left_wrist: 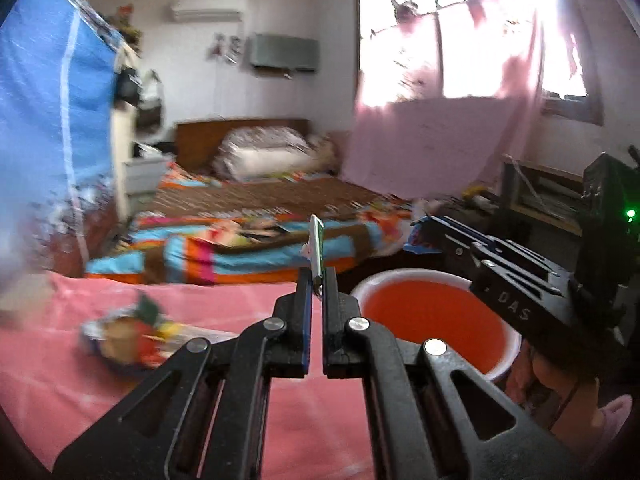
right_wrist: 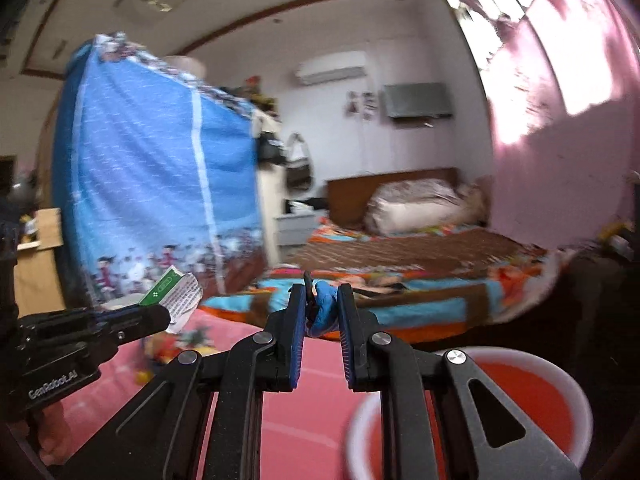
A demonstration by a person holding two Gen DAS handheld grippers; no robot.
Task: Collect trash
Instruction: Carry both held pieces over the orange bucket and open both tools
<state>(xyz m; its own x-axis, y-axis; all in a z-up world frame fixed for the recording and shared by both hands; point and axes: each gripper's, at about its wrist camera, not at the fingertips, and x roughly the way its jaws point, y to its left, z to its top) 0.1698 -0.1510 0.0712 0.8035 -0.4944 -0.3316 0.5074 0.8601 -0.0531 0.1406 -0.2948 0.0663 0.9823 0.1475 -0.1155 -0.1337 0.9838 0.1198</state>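
Green carton: a flattened small box [left_wrist: 317, 249], green face with white print, a torn white printed flap at its end; in the right wrist view [right_wrist: 173, 289] the flap hangs crumpled to the right of the green panel.
Carton axis: long axis runs upright, edge-on to the left wrist camera, top tilted slightly left; lower end sits between the fingers.
Carton place: held in the air above the pink cloth [left_wrist: 120, 400], left of the bucket rim.
Blue scrap: crumpled blue piece [right_wrist: 323, 307] with a thin dark strip beside it, standing up between the right fingers; its shape is blurred.
Left gripper: [left_wrist: 317, 280] jaws closed down to a narrow slit, pinching the carton's lower end; fingers point far into the room, level with the bed [left_wrist: 260, 220].
Right gripper: [right_wrist: 322, 304] jaws partly closed, clamping the blue scrap; body reaches in from the right in the left wrist view, over the bucket.
Bucket: white rim [left_wrist: 408, 274], red-orange inside, near right, below the right gripper.
Other trash: colourful wrapper [left_wrist: 124, 336], blurred, lying on the pink cloth at near left.
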